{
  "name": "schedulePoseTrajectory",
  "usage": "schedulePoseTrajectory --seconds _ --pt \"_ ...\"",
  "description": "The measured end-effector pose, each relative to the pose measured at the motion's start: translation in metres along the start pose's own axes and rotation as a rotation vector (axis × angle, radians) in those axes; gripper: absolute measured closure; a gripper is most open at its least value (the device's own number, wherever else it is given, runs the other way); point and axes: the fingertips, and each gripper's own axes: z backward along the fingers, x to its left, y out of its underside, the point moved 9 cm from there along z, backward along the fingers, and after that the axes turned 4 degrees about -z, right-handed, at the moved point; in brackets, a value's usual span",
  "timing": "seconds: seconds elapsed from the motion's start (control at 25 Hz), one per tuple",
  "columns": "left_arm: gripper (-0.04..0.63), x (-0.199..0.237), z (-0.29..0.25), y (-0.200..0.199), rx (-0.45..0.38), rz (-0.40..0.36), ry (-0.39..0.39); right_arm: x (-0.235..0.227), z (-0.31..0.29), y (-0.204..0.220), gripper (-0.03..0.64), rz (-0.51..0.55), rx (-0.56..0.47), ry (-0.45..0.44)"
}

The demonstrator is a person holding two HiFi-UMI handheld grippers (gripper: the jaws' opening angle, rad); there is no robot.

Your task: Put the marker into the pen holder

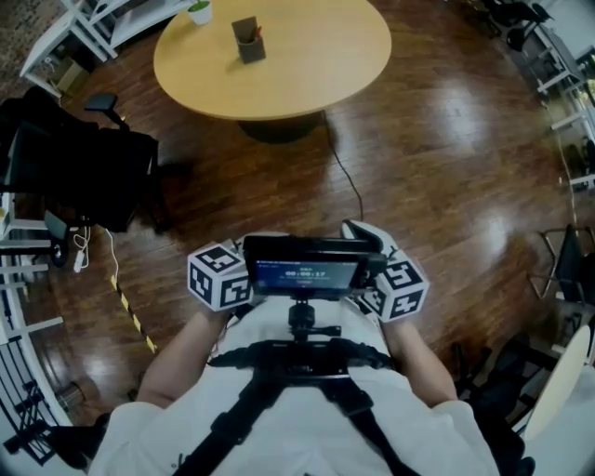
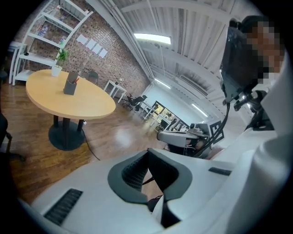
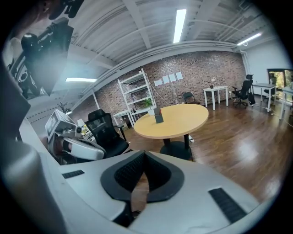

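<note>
The dark polished wooden floor fills most of the head view. On it stands a round light-wood desk on a dark pedestal, its far edge cut off by the frame. A black screen on the person's chest harness shows pale digits too blurred to read, and it hides both gripper tips from above. The white left gripper is clenched, its dark pads meeting at the tips with nothing between them. The white right gripper is likewise clenched and empty. Both are well apart from the desk. A dark grey square pen holder stands upright on the desk near a small white plant pot. A thin red-tipped stick, perhaps the marker, pokes up from the holder, its long axis near upright.
</note>
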Motion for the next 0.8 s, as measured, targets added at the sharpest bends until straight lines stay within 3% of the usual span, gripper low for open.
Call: schedulePoseTrajectory --seconds 0.24,0.8 --pt "0.598 -0.004 0.001 0.0 0.02 -0.041 -0.003 0.005 0.002 0.0 0.626 0.009 -0.004 -0.011" --pt "0.598 -0.004 0.009 0.003 0.015 -0.038 -0.034 0.011 -0.003 -0.002 0.626 0.015 -0.002 -0.043"
